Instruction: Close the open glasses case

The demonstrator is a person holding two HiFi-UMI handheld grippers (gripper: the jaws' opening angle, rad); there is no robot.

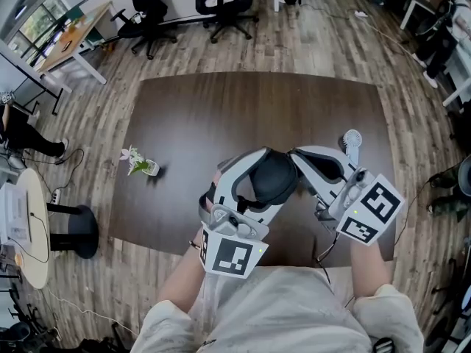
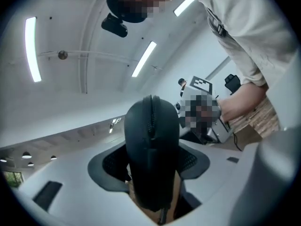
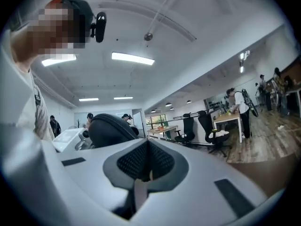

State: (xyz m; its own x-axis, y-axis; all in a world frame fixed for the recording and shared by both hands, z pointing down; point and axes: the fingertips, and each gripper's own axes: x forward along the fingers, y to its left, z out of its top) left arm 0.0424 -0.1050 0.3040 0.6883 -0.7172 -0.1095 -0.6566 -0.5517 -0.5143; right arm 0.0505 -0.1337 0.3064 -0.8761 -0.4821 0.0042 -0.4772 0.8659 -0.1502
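- As the head view shows it, the glasses case (image 1: pixel 268 182) is up off the dark table (image 1: pixel 221 109), near the person's edge of it, clamped in the left gripper (image 1: pixel 274 172); the right gripper (image 1: pixel 300 156) comes in from the right with its tips just beside the case's right flank; a small flower pot (image 1: pixel 143 166) stands well apart on the left.
- Left gripper view: the case (image 2: pixel 151 140) fills the gap between the pads, which press on its two broad faces; its long axis runs out along the jaws, and the zip seam faces the camera; the halves lie together along the part that shows, but I cannot tell whether the zip is drawn all the way round.
- Right gripper view: the jaws are clenched together with no case between them (image 3: pixel 146 166); a thin pale sliver sits at the seam, too small to name; the case (image 3: pixel 110 128) lies to the left and just beyond the tips, so any work on the zip would likely fall to this nearer, free gripper, reaching leftward.
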